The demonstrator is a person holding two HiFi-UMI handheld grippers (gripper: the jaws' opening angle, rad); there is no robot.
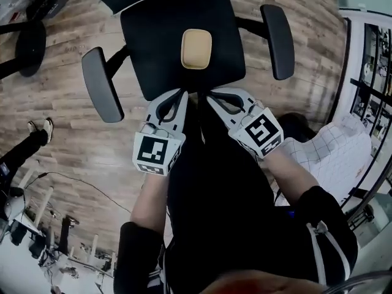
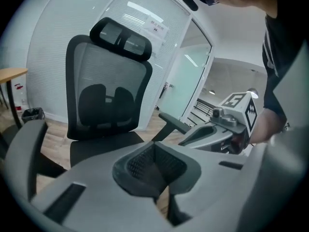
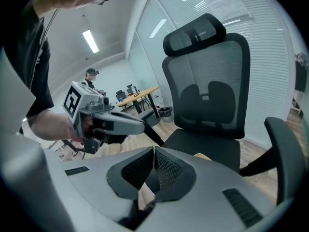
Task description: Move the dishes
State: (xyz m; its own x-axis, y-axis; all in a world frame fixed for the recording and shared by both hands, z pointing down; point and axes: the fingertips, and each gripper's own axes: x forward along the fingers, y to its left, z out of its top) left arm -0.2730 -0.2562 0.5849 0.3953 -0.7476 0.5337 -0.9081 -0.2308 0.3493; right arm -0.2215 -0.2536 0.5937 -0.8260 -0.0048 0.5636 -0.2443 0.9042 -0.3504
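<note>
1. We hold the left gripper [image 1: 176, 98] and the right gripper [image 1: 215, 97] side by side in front of the body, both aimed at the chair [image 1: 153, 35]; we judge this a ready stance ahead of the reach, since neither tool touches anything
2. The left gripper's jaws are pressed together, pad against pad, with nothing between them, as the left gripper view shows
3. The right gripper's jaws are likewise closed on each other and hold nothing, as the right gripper view shows
4. The task's thing, a tan dish [image 1: 196, 48] with rounded corners, lies flat near the middle of the black seat, between the two armrests [image 1: 101, 84] and near the jaw tips, just beyond them in the head view; no other dish is in view
5. In the right gripper view only a tan edge of the dish shows past the jaws; in the left gripper view we cannot find it
6. We judge that the jaws must open before the approach, because a closed pair cannot take the rim of a flat dish
7. We judge the seat a soft support that may swivel on the wood floor [image 1: 67, 133], so a push may slide the dish or turn the chair; a grip on the near rim seems the safer course
</note>
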